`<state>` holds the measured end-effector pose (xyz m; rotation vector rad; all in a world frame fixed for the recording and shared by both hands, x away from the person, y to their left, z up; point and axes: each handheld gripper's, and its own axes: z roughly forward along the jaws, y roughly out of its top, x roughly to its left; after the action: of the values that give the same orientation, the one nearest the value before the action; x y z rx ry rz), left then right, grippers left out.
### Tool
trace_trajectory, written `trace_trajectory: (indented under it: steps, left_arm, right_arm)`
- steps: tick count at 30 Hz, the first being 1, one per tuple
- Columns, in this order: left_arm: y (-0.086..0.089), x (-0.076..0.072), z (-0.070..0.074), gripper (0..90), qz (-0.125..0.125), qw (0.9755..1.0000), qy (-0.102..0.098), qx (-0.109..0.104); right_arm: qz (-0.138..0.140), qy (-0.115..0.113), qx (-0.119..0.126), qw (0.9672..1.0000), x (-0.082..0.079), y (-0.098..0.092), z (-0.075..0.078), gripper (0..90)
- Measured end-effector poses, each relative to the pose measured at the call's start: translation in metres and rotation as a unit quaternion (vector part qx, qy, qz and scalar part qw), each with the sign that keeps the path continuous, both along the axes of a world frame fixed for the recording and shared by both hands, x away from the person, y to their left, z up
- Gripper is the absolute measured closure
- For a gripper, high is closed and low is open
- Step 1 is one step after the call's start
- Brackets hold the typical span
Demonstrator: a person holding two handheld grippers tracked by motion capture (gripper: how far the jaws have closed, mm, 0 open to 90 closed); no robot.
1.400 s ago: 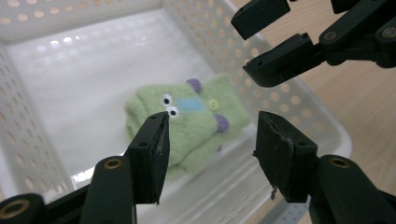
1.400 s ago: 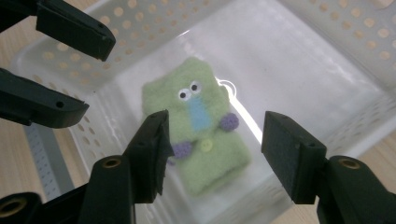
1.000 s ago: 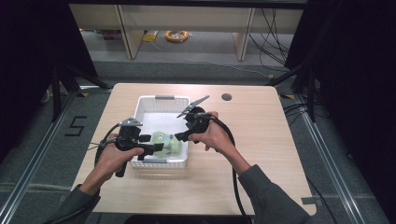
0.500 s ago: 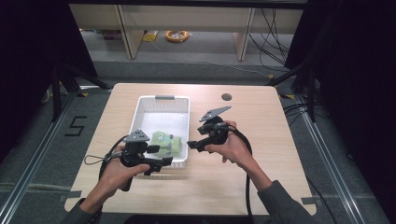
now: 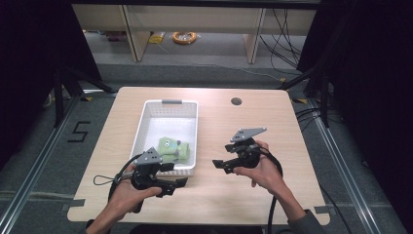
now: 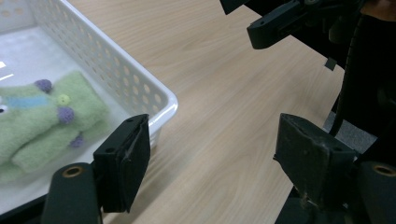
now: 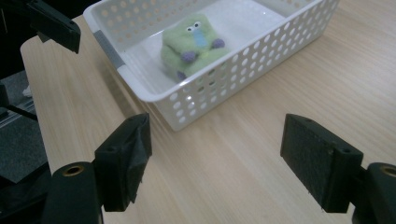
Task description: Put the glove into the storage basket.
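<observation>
A green plush toy (image 5: 171, 148) with purple dots lies in the near end of a white perforated basket (image 5: 168, 104) on the wooden table. My left gripper (image 5: 176, 175) hovers just outside the basket's near right corner, open and empty. In the left gripper view the left gripper (image 6: 212, 140) frames bare table beside the basket (image 6: 163, 95) and the toy (image 6: 42, 121). My right gripper (image 5: 221, 155) stands to the right of the basket, pointing left at it. Its jaws have just been opening, with nothing between them. The right gripper (image 7: 215, 140) faces the basket (image 7: 224, 79) and toy (image 7: 194, 44).
A small round hole (image 5: 236, 101) sits in the tabletop at the far right of the basket. Black cables trail from both grippers toward the near table edge. Wooden shelf legs stand on the floor beyond the table.
Both grippers have drawn back from above the basket toward the near edge, the right one sliding out to the right. The toy stays lying in the basket.
</observation>
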<state>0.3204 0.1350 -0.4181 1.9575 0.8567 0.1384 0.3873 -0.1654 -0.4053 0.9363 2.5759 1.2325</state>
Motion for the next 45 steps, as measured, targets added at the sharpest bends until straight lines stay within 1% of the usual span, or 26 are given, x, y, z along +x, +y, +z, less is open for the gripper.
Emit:
trace_trajectory:
  steps: [2,5,7,9,10,11,12,14,16,18,20,21,22,23,24,25,26,30,32,35,36,39,40,42,44,45]
  left_arm:
    - [-0.002,-0.003,-0.004,25.6,-0.006,1.0,-0.001,-0.005]
    - [-0.003,-0.006,-0.009,23.7,-0.009,1.0,0.0,0.002]
    - [-0.003,-0.008,-0.012,23.4,-0.01,0.9999,0.004,0.002]
    - [-0.004,-0.009,-0.016,23.0,-0.011,0.9999,0.001,0.0]
    - [-0.004,-0.01,-0.017,22.6,-0.011,0.9999,0.004,0.002]
    - [-0.004,-0.011,-0.02,22.5,-0.009,0.9999,0.004,-0.004]
    - [-0.004,-0.012,-0.021,22.5,-0.007,1.0,0.005,0.0]
    - [-0.004,-0.015,-0.025,22.3,-0.005,1.0,-0.002,0.007]
    - [-0.003,-0.016,-0.029,22.3,-0.01,0.9999,-0.007,0.006]
    - [-0.002,-0.019,-0.034,22.3,-0.01,0.9998,-0.009,0.015]
    - [-0.002,-0.024,-0.039,22.1,0.0,0.9998,-0.01,0.02]
    - [0.0,-0.024,-0.04,22.1,-0.007,0.9994,-0.014,0.03]
    - [-0.001,-0.027,-0.042,22.1,-0.004,0.9996,-0.015,0.021]
    - [0.001,-0.028,-0.043,22.0,-0.009,0.9994,-0.023,0.026]
    - [0.001,-0.031,-0.045,21.9,-0.001,0.9995,-0.02,0.023]
    - [0.002,-0.032,-0.048,21.8,-0.004,0.9996,-0.024,0.016]
    - [0.004,-0.034,-0.049,21.6,-0.003,0.9995,-0.02,0.024]
    - [0.007,-0.037,-0.058,20.0,-0.002,0.9988,-0.027,0.042]
    - [0.007,-0.038,-0.062,18.5,-0.001,0.9994,-0.019,0.03]
    - [0.009,-0.039,-0.065,15.8,0.004,0.9991,-0.031,0.03]
    - [0.009,-0.041,-0.066,15.3,0.014,0.999,-0.025,0.035]
    - [0.012,-0.043,-0.073,15.2,0.01,0.9992,-0.023,0.03]
    - [0.013,-0.044,-0.074,15.2,0.003,0.9991,-0.022,0.037]
    - [0.013,-0.046,-0.078,15.2,0.006,0.9987,-0.025,0.045]
    - [0.013,-0.049,-0.08,15.2,0.009,0.9979,-0.029,0.057]
    - [0.012,-0.05,-0.081,15.2,0.011,0.9981,-0.024,0.056]
  right_arm:
    - [0.003,-0.008,0.004,1.0,-0.004,-0.005,-0.003,22.7]
    - [-0.013,-0.005,0.003,0.9999,-0.012,-0.012,-0.008,22.1]
    - [-0.006,-0.009,0.008,0.9999,-0.016,-0.015,-0.011,21.8]
    - [-0.011,-0.007,0.014,0.9998,-0.02,-0.017,-0.012,21.8]
    - [-0.011,-0.019,0.014,0.9997,-0.021,-0.018,-0.013,21.8]
    - [-0.008,-0.019,0.013,0.9997,-0.023,-0.019,-0.013,21.8]
    - [-0.019,-0.018,0.011,0.9996,-0.027,-0.018,-0.014,21.8]
    - [-0.008,-0.028,0.012,0.9995,-0.029,-0.02,-0.016,21.9]
    - [-0.007,-0.033,0.012,0.9994,-0.032,-0.021,-0.019,22.1]
    - [-0.007,-0.038,0.012,0.9992,-0.037,-0.022,-0.021,22.1]
    - [-0.011,-0.039,0.011,0.9991,-0.042,-0.024,-0.025,22.0]
    - [-0.006,-0.039,0.013,0.9991,-0.044,-0.025,-0.028,22.0]
    - [-0.008,-0.038,0.013,0.9991,-0.047,-0.026,-0.03,21.8]
    - [-0.006,-0.037,0.014,0.9992,-0.049,-0.027,-0.033,21.6]
    - [-0.003,-0.038,0.015,0.9992,-0.051,-0.028,-0.036,21.6]
    - [-0.012,-0.031,0.018,0.9993,-0.055,-0.028,-0.039,21.4]
    - [-0.003,-0.033,0.016,0.9993,-0.055,-0.03,-0.042,20.9]
    - [-0.005,-0.026,0.013,0.9996,-0.062,-0.035,-0.054,19.3]
    - [-0.004,-0.027,0.012,0.9996,-0.065,-0.037,-0.059,17.8]
    - [-0.007,-0.028,0.015,0.9995,-0.07,-0.041,-0.066,16.4]
    - [-0.009,-0.031,0.014,0.9994,-0.071,-0.042,-0.067,16.4]
    - [-0.012,-0.034,0.012,0.9993,-0.075,-0.048,-0.073,16.3]
    - [-0.014,-0.026,0.014,0.9995,-0.077,-0.048,-0.075,16.3]
    - [-0.02,-0.021,0.014,0.9995,-0.081,-0.05,-0.078,16.4]
    - [-0.019,-0.027,0.008,0.9994,-0.082,-0.053,-0.081,16.6]
    - [-0.019,-0.02,0.006,0.9996,-0.084,-0.054,-0.081,16.7]
